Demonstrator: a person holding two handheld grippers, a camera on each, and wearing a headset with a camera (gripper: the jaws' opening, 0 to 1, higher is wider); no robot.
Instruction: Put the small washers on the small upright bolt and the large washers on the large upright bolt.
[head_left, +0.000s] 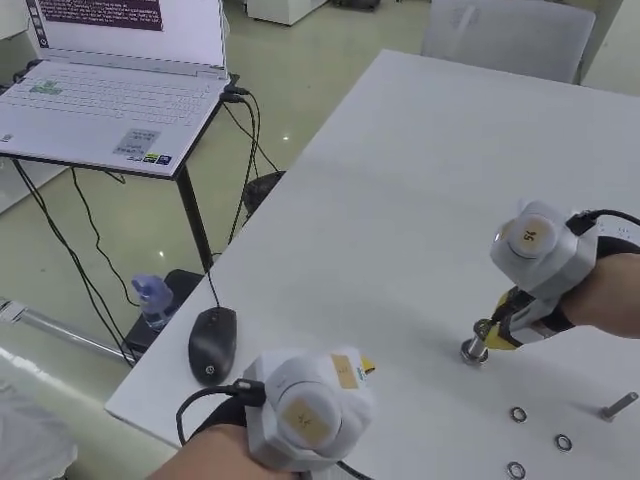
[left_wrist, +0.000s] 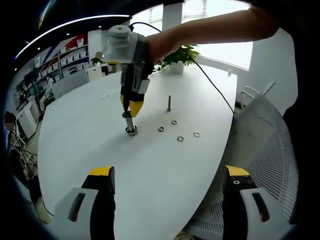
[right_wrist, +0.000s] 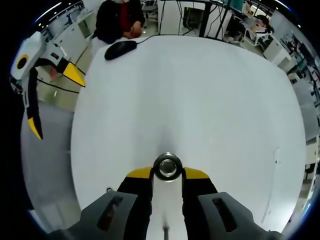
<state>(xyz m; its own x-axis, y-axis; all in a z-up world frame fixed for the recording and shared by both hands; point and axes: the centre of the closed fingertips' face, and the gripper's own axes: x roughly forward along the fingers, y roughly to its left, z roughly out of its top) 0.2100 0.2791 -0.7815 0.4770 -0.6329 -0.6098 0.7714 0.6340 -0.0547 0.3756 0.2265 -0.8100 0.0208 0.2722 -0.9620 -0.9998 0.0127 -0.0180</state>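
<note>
While the right gripper (head_left: 488, 332) is clamping one washer (right_wrist: 167, 166) between closed jaws, it is holding that ring right at the top of the large upright bolt (left_wrist: 131, 127)

- Washer in hand: sitting over the bolt's tip and, judging by the left gripper view, not yet let go down the shank
- Left gripper (left_wrist: 167, 174): hanging back near the edge of the white table (head_left: 400, 180), jaws spread wide, carrying nothing
- Small upright bolt (left_wrist: 169, 102): standing just beyond the loose stock, and nothing is showing on it
- Loose washers (left_wrist: 161, 129): four are lying flat on the table, near both bolts and touching neither; they are showing too small to sort by size
- Large bolt base: a wider collar is showing there, but whether it is the bolt's own head or rings already stacked I cannot tell
- Progress, as a judgement: the job is looking early, with this ring about to go on and four more waiting to be sorted and threaded
</note>
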